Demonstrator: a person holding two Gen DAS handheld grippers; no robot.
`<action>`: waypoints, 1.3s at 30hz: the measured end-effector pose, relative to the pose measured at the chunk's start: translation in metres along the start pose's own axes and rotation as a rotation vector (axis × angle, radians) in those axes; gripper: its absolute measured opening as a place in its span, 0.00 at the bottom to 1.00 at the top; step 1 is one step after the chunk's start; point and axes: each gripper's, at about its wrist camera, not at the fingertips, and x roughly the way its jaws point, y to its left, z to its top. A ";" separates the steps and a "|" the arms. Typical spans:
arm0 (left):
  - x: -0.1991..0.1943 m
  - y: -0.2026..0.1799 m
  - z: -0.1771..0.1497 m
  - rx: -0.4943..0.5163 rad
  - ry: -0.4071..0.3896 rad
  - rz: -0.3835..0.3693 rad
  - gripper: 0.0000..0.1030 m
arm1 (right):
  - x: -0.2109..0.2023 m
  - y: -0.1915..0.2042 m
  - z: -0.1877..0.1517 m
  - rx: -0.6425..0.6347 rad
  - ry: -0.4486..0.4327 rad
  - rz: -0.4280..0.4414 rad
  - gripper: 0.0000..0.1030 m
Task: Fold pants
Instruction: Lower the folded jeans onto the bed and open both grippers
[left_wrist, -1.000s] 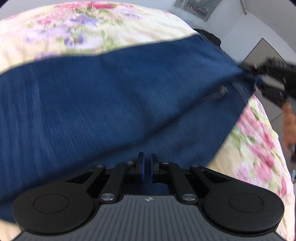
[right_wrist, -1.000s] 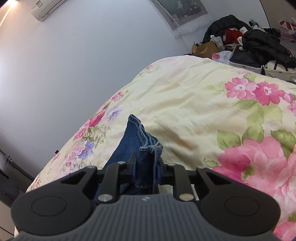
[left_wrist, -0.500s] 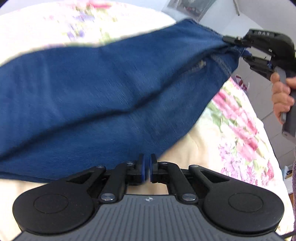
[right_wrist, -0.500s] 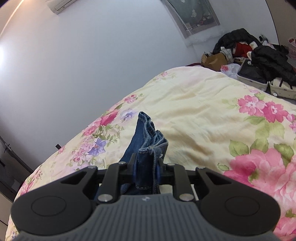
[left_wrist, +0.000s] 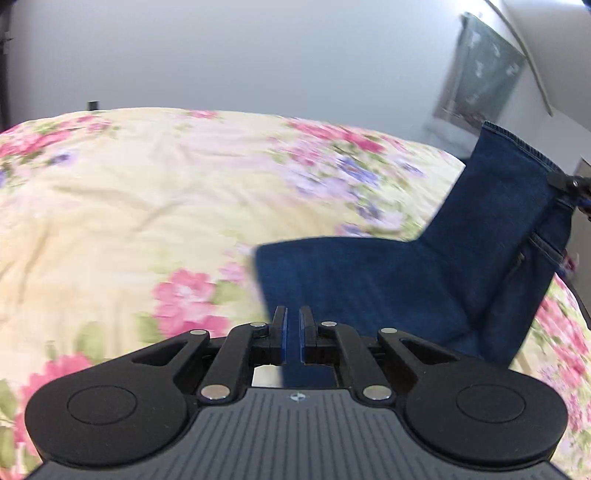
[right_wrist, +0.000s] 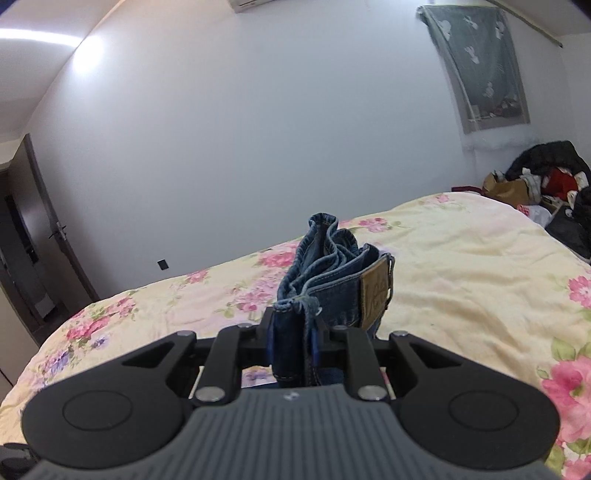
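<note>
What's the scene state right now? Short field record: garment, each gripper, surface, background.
garment: blue jeans, lifted off the bed and hanging between the two grippers
left gripper: shut on a thin denim edge
right gripper: shut on the bunched waistband, next to the brown leather patch
surface: bed with floral bedspread, cream with pink flowers
background: white wall, grey curtain, clothes pile beyond the bed
image quality: left wrist view motion-blurred
</note>
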 end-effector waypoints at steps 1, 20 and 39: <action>-0.003 0.011 0.000 -0.018 -0.008 0.007 0.04 | 0.005 0.015 -0.004 -0.020 0.006 0.016 0.13; 0.026 0.086 -0.052 -0.151 0.103 -0.033 0.06 | 0.116 0.163 -0.187 -0.352 0.519 0.177 0.31; 0.125 0.042 0.030 -0.375 0.081 -0.441 0.41 | 0.144 0.050 -0.094 -0.385 0.425 -0.126 0.24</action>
